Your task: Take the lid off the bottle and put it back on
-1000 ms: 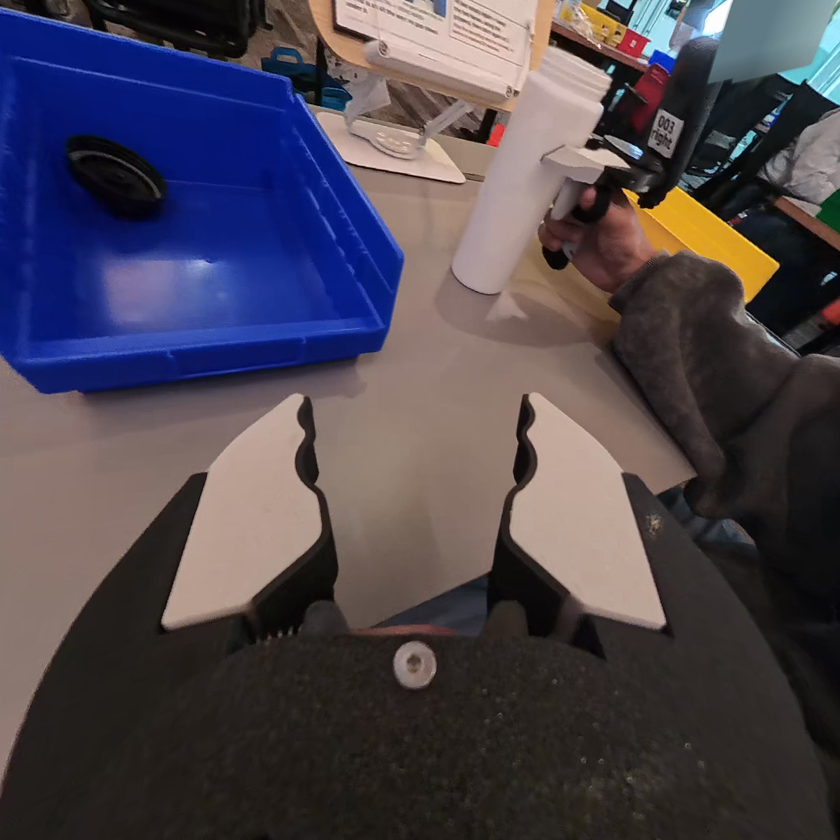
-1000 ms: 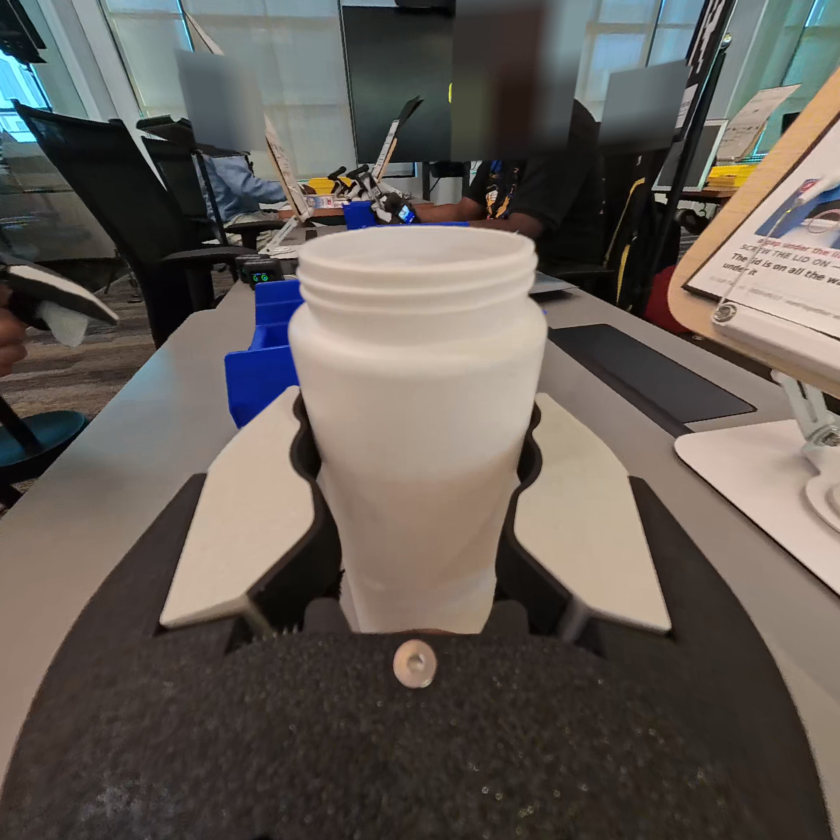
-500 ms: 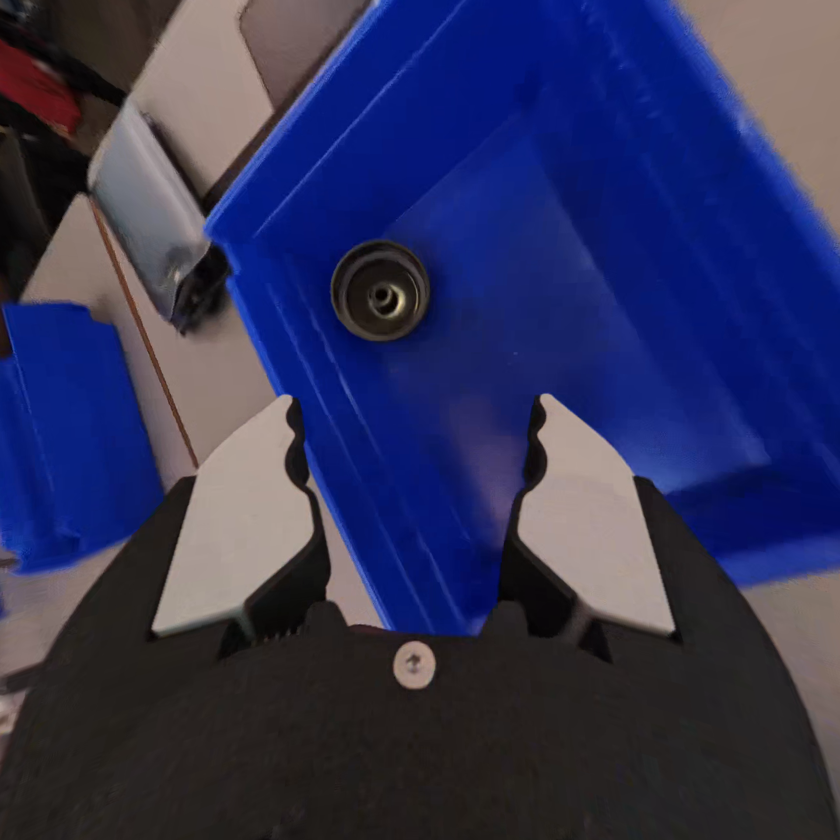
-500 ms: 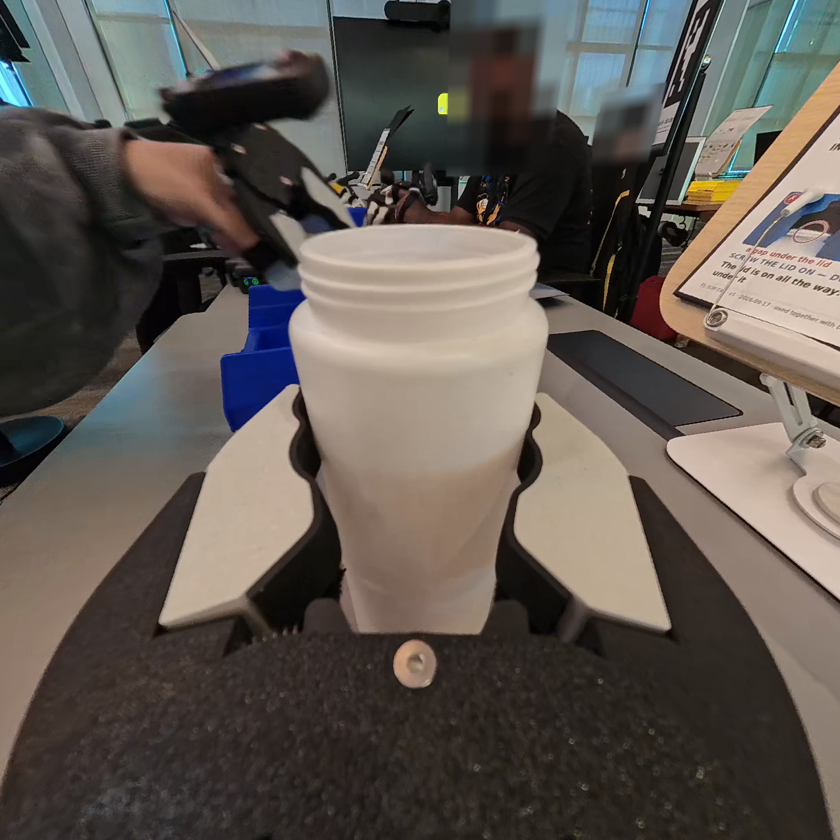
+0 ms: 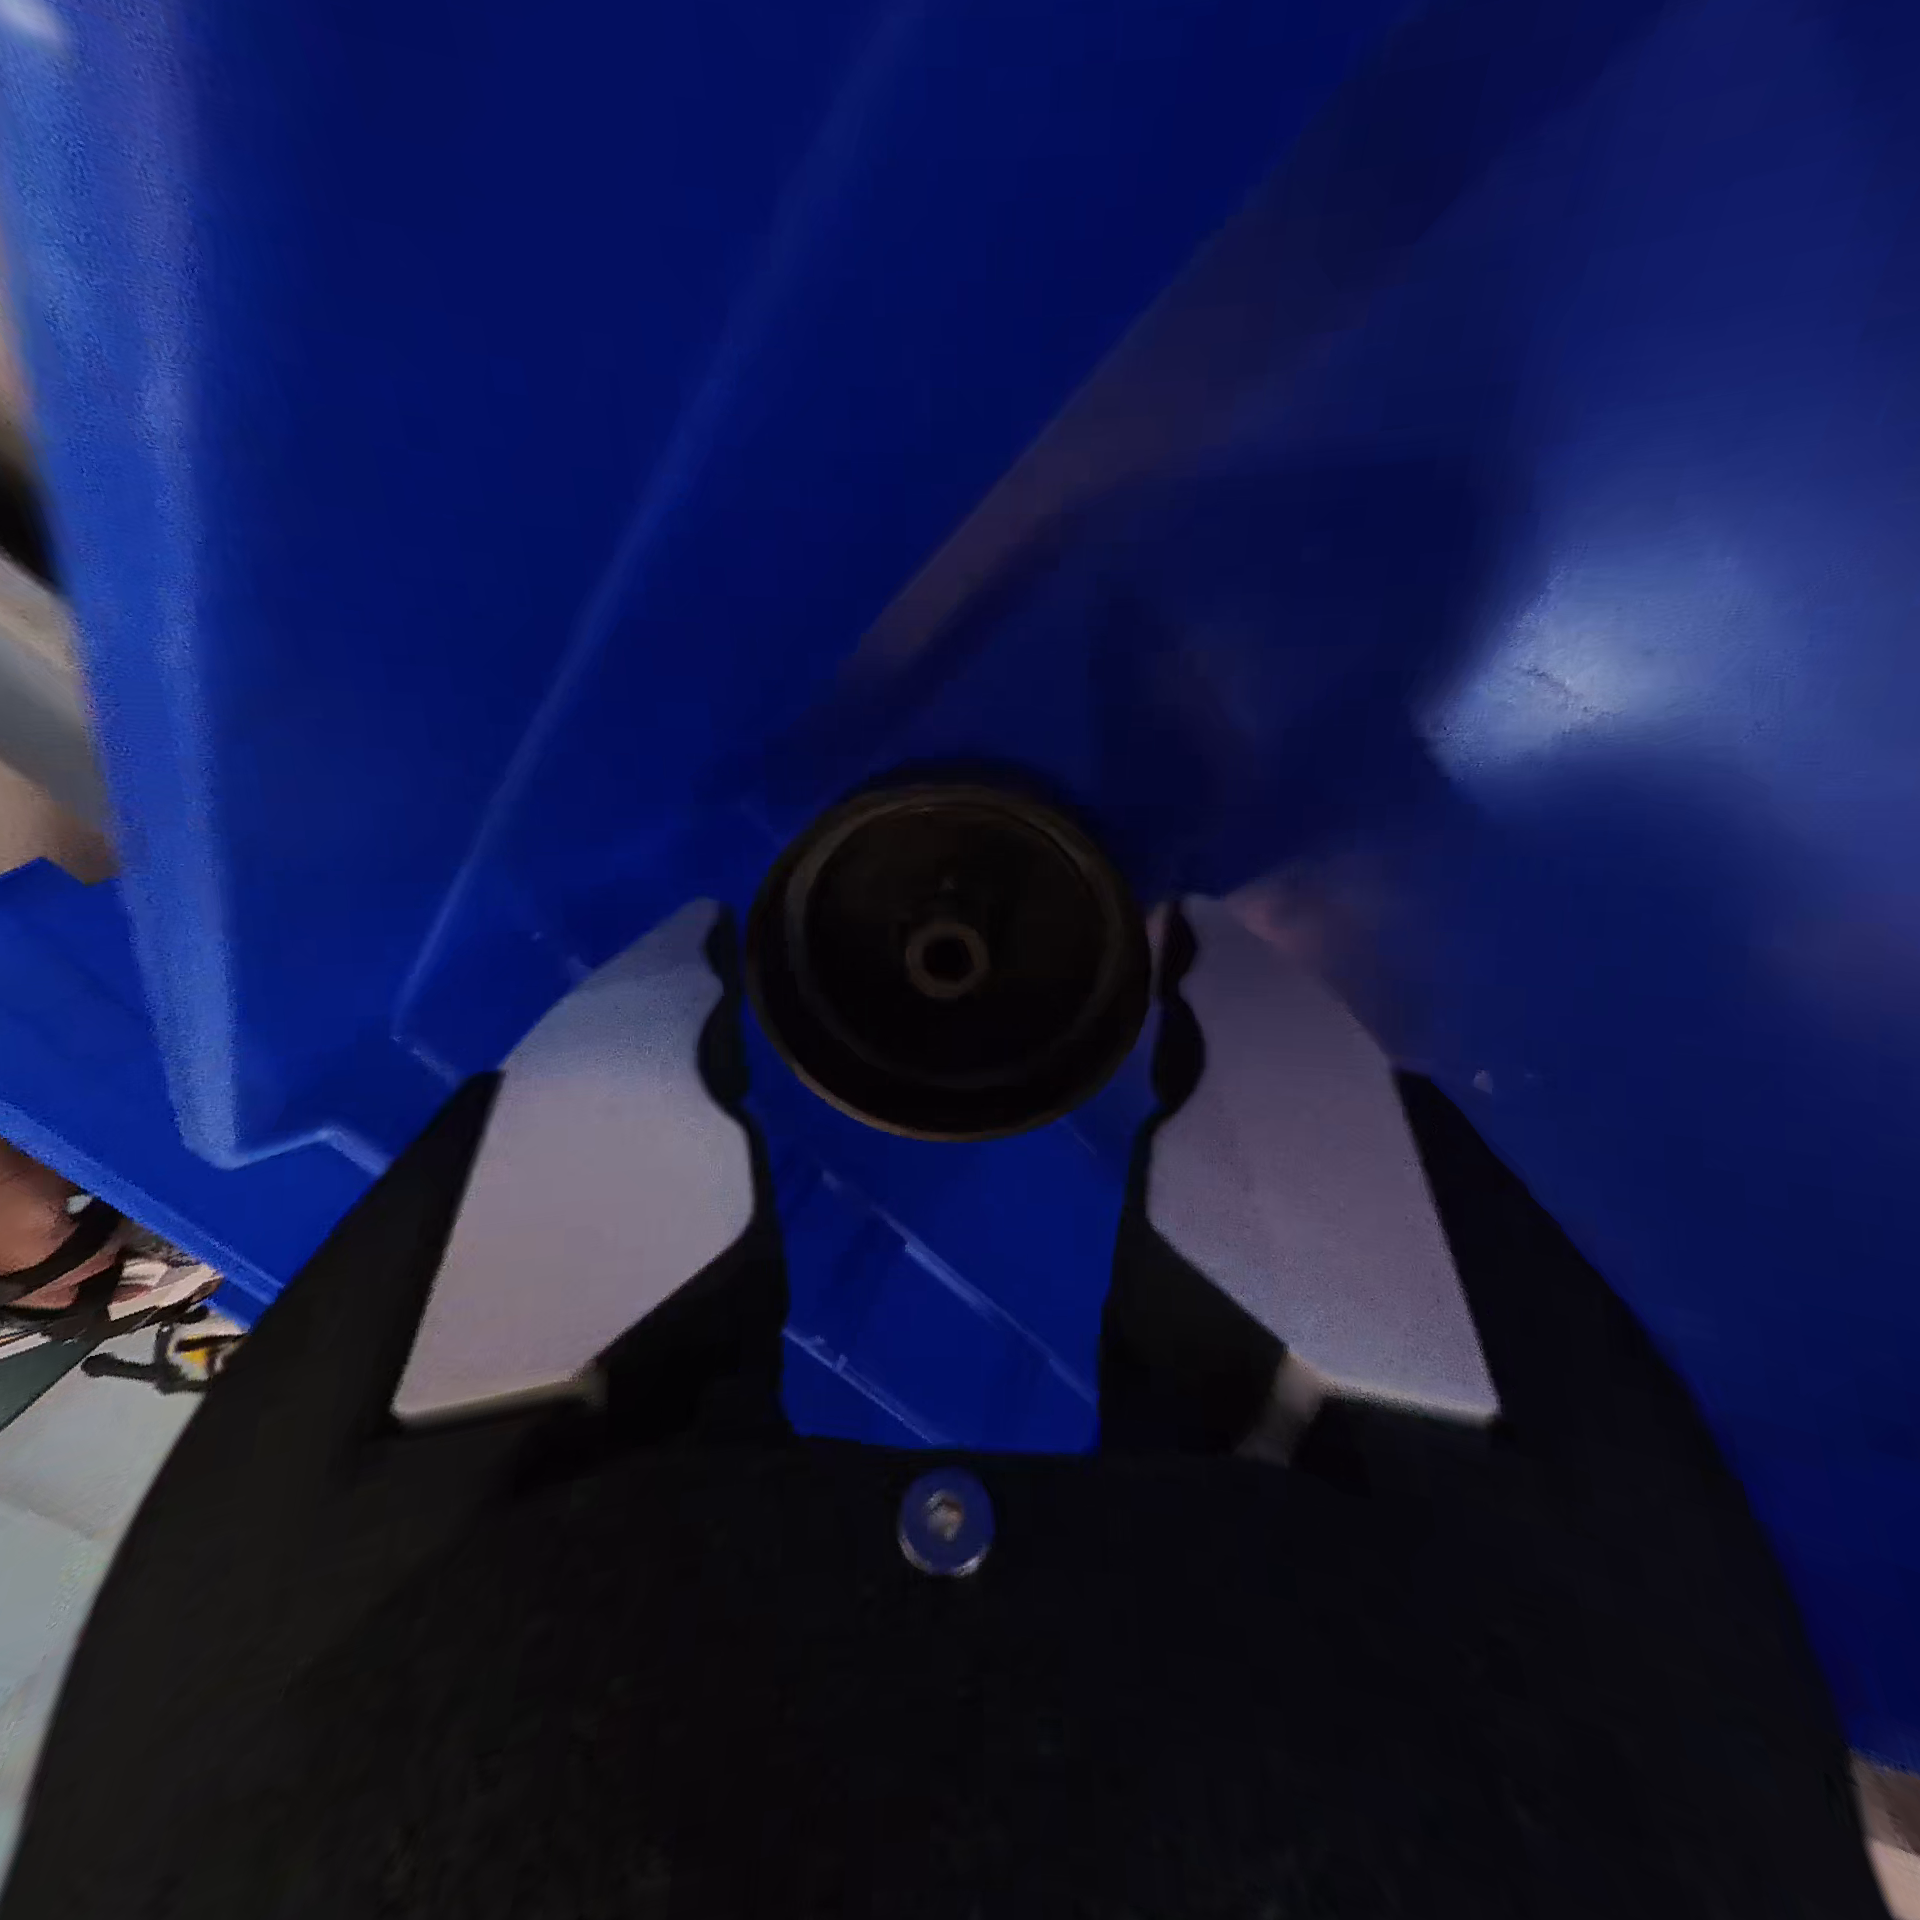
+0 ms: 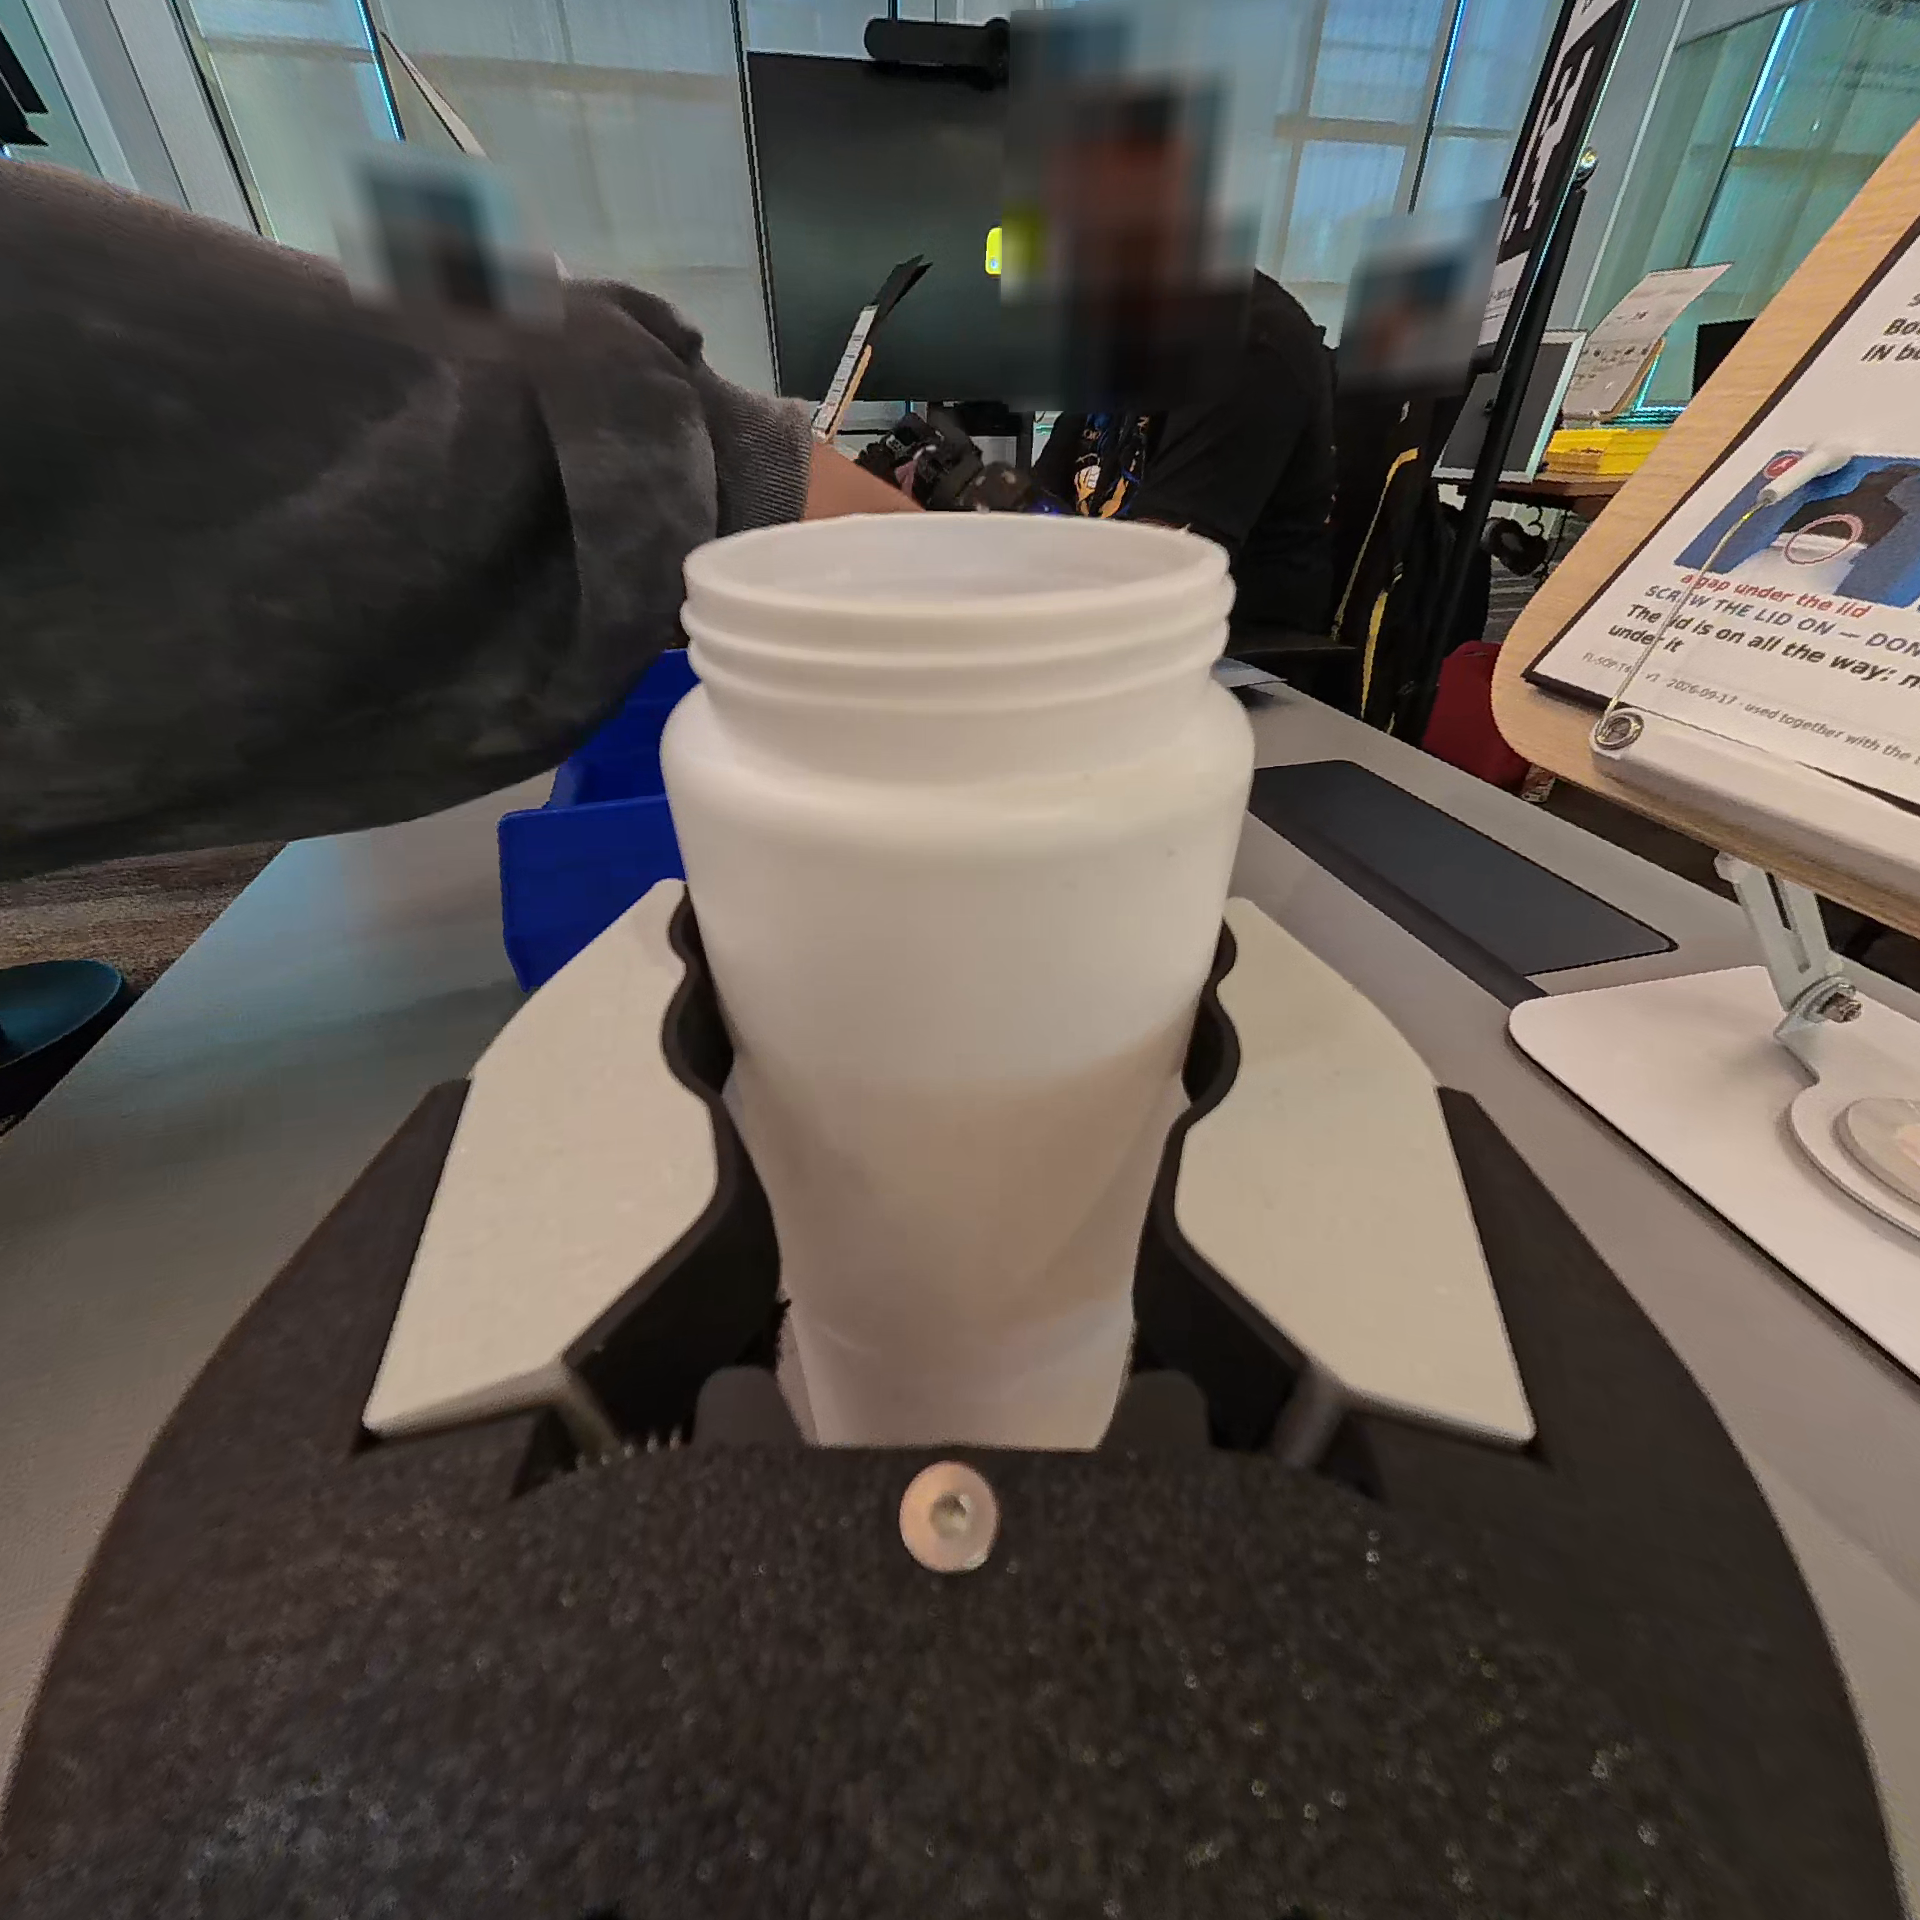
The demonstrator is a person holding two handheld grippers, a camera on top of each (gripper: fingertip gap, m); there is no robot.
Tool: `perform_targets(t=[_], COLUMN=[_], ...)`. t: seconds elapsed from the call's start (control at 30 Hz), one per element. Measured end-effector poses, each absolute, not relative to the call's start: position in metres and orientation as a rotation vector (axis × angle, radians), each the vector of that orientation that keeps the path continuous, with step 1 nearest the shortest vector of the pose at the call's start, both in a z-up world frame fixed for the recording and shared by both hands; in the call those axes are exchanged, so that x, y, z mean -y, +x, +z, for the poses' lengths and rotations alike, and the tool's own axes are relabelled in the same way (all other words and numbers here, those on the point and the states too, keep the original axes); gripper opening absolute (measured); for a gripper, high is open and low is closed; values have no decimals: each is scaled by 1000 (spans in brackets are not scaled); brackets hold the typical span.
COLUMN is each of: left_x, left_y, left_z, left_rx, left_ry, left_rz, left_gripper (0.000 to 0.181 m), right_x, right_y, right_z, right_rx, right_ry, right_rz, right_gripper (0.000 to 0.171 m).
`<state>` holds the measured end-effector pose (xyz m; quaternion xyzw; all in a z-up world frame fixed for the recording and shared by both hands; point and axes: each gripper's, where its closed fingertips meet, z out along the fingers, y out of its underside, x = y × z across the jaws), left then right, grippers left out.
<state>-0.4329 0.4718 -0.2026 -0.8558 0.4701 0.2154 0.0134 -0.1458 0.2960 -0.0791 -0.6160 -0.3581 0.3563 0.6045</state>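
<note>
In the left wrist view my left gripper (image 5: pixel 948 966) is down inside the blue bin (image 5: pixel 1039 416). The black lid (image 5: pixel 945 914) lies upside down on the bin floor between my fingertips (image 5: pixel 717 997). The pads flank its rim closely, with thin slivers of blue still showing on either side, so the gripper is open. In the right wrist view my right gripper (image 6: pixel 954 997) is shut on the white bottle (image 6: pixel 956 831). The bottle stands upright on the grey table (image 6: pixel 260 987), with its threaded mouth bare.
The person's grey sleeve (image 6: pixel 312 540) reaches across behind the bottle toward the blue bin (image 6: pixel 592 862). An instruction board on a white stand (image 6: pixel 1714 1091) is at the right, and a black mat (image 6: pixel 1455 873) lies behind it. A seated person is across the table.
My left gripper swung from over the table to the bin, dropped down around the lid, and its fingers narrowed toward it. The right gripper kept holding the bottle still.
</note>
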Motion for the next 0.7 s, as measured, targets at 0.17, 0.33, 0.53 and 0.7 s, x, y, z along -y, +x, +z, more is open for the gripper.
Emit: perform_targets(t=[0.17,0.33,0.53,0.7], left_x=[-469,-452,-439,-430], left_y=[-413,-356,-343,-354], left_z=[-190,-160,-171,-188], left_rx=[-1369,-1014,-772,-746], left_ry=[-2611,-2429,-2294,-2312], left_rz=[450,-175,-419,-416], left_gripper=[75,75,75,75], right_x=[-296,-297,-297,-296], right_y=[-146,-147,-146,-146], right_z=[-79,-79,-79,-79], right_rx=[829,828,828,828], right_ry=[-1425,-1425,-1423,-1423], right_rz=[829,831,835,835], right_gripper=[88,88,88,88])
